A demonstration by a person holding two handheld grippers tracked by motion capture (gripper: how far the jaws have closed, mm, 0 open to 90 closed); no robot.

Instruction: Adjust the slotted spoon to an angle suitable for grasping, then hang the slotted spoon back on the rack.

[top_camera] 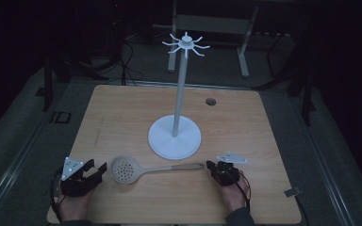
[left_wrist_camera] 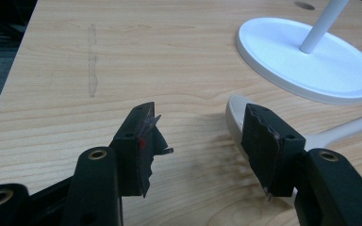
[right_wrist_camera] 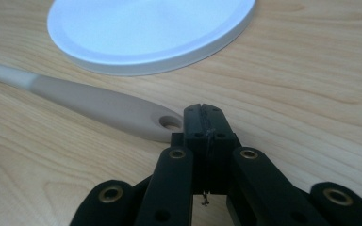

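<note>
Starting at the left, we see the left gripper with jaws spread wide, gripping nothing, just beside the round perforated bowl of the skimmer spoon lying flat on the pale wood-grain table. Behind stands the white hook stand on its smooth disc base. The right gripper has its jaws pressed together, empty, beside the handle's holed end.
</note>
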